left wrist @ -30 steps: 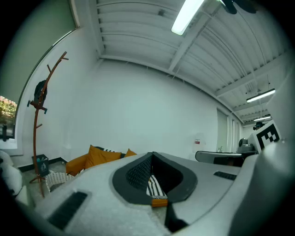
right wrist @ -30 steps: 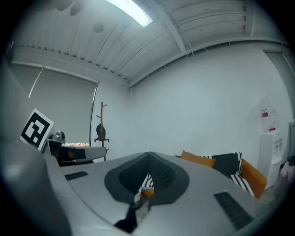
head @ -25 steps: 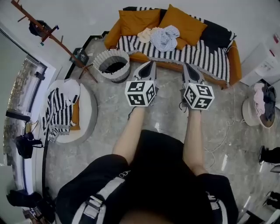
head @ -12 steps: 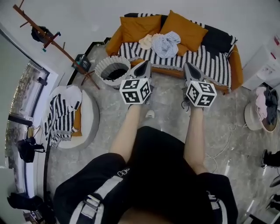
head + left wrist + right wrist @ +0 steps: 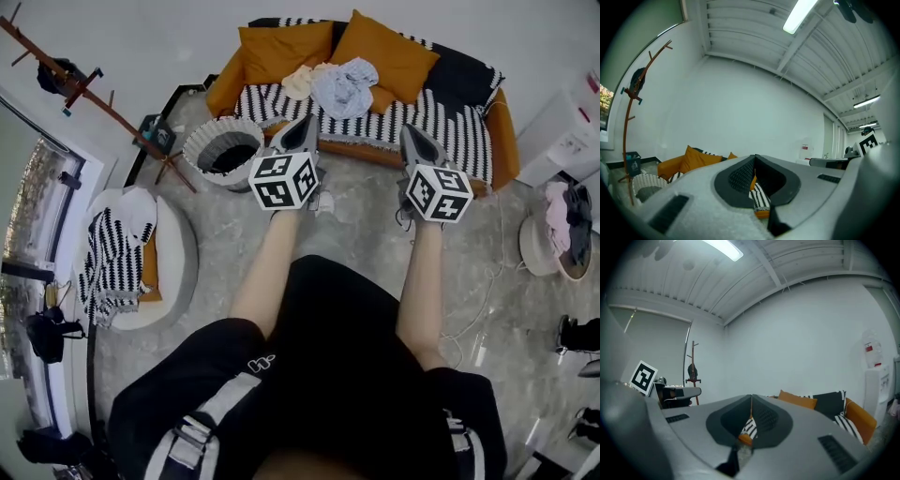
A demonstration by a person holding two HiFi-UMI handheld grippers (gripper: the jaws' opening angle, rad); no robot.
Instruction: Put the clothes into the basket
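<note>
A heap of clothes point(image 5: 334, 84), pale blue and cream, lies on the striped seat of an orange sofa point(image 5: 441, 117) at the top of the head view. A round woven basket point(image 5: 223, 152) stands on the floor left of the sofa. My left gripper point(image 5: 307, 126) is shut and empty, its tip near the sofa's front edge, right of the basket. My right gripper point(image 5: 412, 133) is shut and empty too, pointing at the sofa's striped front. In both gripper views the jaws meet at the tip, the left gripper point(image 5: 755, 157) and the right gripper point(image 5: 751, 397), with only sofa behind them.
A wooden coat rack point(image 5: 89, 89) leans at the upper left. A round pouffe with a striped throw point(image 5: 117, 248) sits on the left. Another basket of clothes point(image 5: 561, 225) stands at the right edge. White cables point(image 5: 478, 300) trail on the floor.
Both grippers have moved forward toward the sofa; the sofa, clothes and basket now sit closer beneath them. Both stay shut.
</note>
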